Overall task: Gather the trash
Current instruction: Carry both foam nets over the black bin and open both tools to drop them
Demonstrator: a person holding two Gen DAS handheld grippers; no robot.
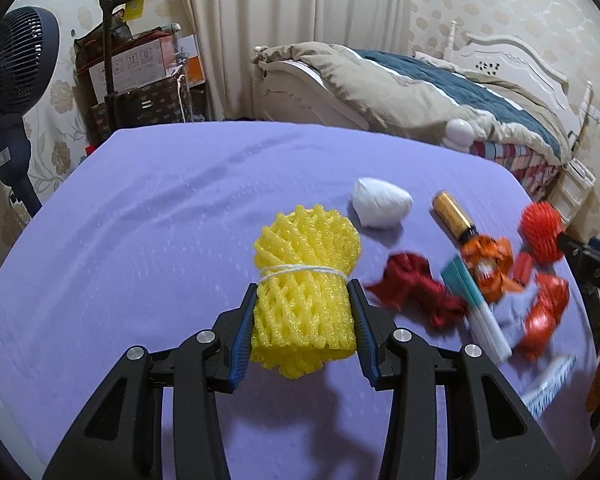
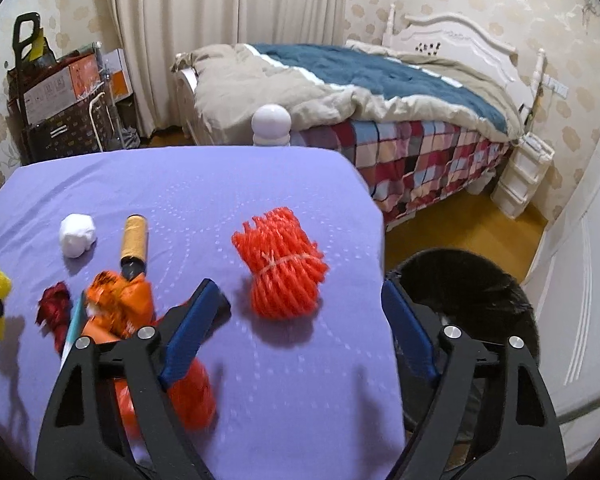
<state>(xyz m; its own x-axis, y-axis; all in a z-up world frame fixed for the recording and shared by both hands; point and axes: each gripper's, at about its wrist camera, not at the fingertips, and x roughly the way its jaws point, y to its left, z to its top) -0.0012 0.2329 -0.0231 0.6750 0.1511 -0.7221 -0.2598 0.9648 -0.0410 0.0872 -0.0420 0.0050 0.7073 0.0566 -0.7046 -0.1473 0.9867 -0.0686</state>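
Observation:
My left gripper (image 1: 303, 292) is shut on a yellow foam fruit net (image 1: 306, 256) tied with white string, held just above the purple-covered table (image 1: 139, 220). In the right wrist view my right gripper (image 2: 300, 286) stands open, and a red foam net (image 2: 281, 260) lies on the cloth just ahead of its blue pads, untouched. Left of it are a white paper ball (image 2: 77, 234), a gold tube (image 2: 135, 242), orange wrappers (image 2: 119, 304) and a dark red wrapper (image 2: 53, 308). The same pile (image 1: 488, 264) shows to the right in the left wrist view.
A black-lined trash bin (image 2: 468, 292) stands on the floor off the table's right edge. Beyond the table are a bed (image 2: 360, 80) with a checked sheet and white drawers (image 2: 524, 172). A dark fan (image 1: 11, 64) and a cart of boxes (image 1: 139, 80) stand at the back left.

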